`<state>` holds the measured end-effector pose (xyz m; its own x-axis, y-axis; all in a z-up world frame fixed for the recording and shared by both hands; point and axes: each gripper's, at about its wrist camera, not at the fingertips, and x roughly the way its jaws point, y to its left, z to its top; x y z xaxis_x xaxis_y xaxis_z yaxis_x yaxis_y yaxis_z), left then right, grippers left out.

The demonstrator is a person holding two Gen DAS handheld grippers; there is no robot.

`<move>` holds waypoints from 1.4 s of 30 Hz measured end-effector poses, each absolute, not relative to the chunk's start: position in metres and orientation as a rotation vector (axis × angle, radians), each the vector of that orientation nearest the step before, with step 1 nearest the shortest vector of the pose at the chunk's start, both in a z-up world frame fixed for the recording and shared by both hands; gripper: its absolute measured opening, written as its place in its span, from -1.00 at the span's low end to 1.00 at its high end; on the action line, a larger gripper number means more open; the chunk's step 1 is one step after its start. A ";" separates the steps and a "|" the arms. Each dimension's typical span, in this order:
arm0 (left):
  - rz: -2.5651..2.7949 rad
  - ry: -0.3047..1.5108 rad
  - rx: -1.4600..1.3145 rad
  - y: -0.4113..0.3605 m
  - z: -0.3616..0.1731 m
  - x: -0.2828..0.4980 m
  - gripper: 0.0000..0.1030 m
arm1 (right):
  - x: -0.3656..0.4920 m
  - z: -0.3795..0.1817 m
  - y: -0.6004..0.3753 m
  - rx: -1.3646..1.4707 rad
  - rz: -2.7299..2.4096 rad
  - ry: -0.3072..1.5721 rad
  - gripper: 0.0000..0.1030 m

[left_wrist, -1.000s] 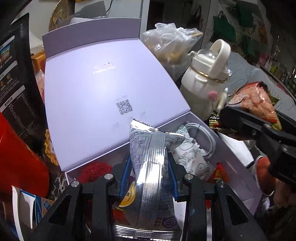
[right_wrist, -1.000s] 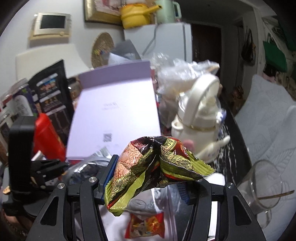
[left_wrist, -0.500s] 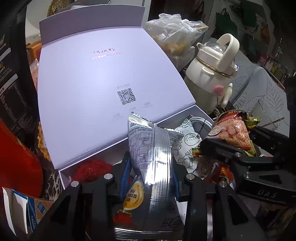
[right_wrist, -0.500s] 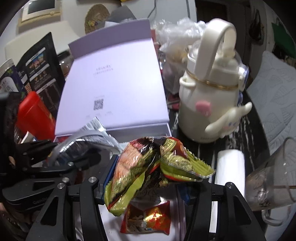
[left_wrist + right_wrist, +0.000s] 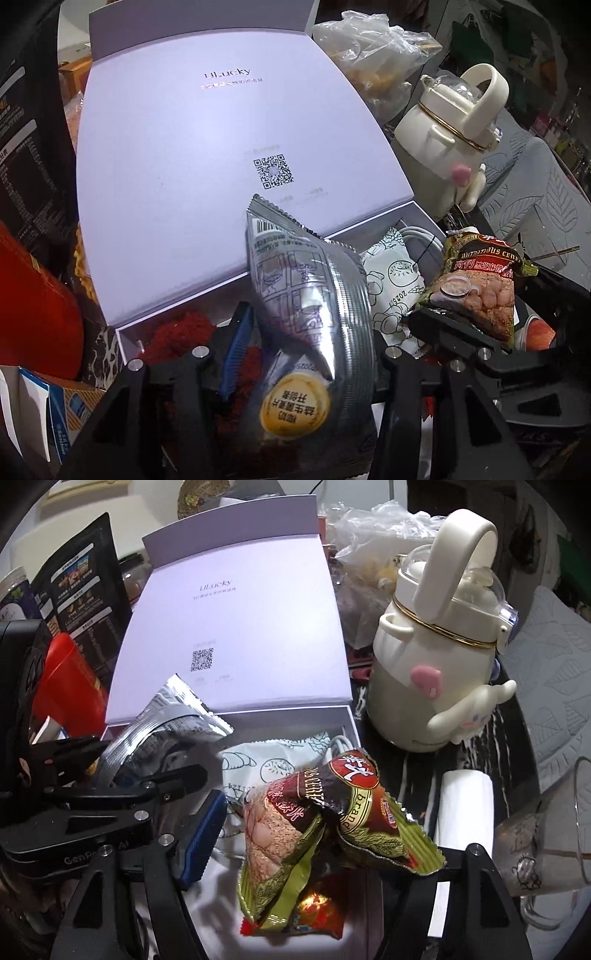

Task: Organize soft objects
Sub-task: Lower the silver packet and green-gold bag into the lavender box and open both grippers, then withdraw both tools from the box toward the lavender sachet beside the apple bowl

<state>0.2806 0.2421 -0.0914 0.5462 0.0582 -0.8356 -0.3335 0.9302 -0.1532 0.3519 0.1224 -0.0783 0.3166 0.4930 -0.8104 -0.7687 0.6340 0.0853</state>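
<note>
Both grippers sit over the open lilac box (image 5: 424,218), whose lid (image 5: 221,166) is tipped back behind it.

Left gripper (image 5: 310,343): its fingers have just been opening. We see a gap between the blue pad of the left finger (image 5: 236,354) and the silver packet (image 5: 314,295); the packet stands between the fingers, leaning toward the right one, its yellow round label low down. Whether the right pad touches it we cannot tell. So the fingers read as parted, no longer pinching.

Right gripper (image 5: 306,834): its fingers have also just been opening. The brown and green snack packet (image 5: 314,819) lies between them, crumpled, and the blue pad (image 5: 203,830) stands clear of it on the left side. The far pad is hidden behind the foil. We read these fingers as wide, with the packet loose between them.

Inside the box, under both packets: a white packet with line drawings (image 5: 273,768), a white coiled cable (image 5: 421,240), something red and fuzzy (image 5: 177,332) at the left end, and a small red and gold packet (image 5: 317,908) below the snack packet.

Beside the box on the dark surface (image 5: 406,760): a cream kettle-shaped bottle (image 5: 428,672) with a looped handle, a white roll (image 5: 465,805), a clear glass cup (image 5: 546,830). A crinkled clear plastic bag (image 5: 373,48) sits behind the bottle. A red container (image 5: 70,686) and a black printed pouch (image 5: 81,587) are at the left of the box.
</note>
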 end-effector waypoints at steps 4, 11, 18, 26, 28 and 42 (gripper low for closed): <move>0.247 0.979 -0.295 0.240 -0.093 0.285 -0.04 | 0.353 -0.078 0.120 -0.350 0.853 0.932 0.41; 0.260 0.976 -0.266 0.237 -0.090 0.288 -0.02 | 0.348 -0.070 0.121 -0.391 0.826 0.929 0.41; 0.260 0.917 -0.255 0.235 -0.075 0.278 0.05 | 0.336 -0.054 0.120 -0.463 0.744 0.823 0.64; 0.302 0.838 -0.190 0.225 -0.047 0.265 0.26 | 0.328 -0.035 0.111 -0.449 0.749 0.752 0.65; 0.305 0.815 -0.193 0.224 -0.039 0.261 0.26 | 0.326 -0.028 0.109 -0.431 0.751 0.732 0.65; 0.364 0.678 -0.133 0.199 0.033 0.205 0.26 | 0.284 0.030 0.072 -0.277 0.787 0.606 0.65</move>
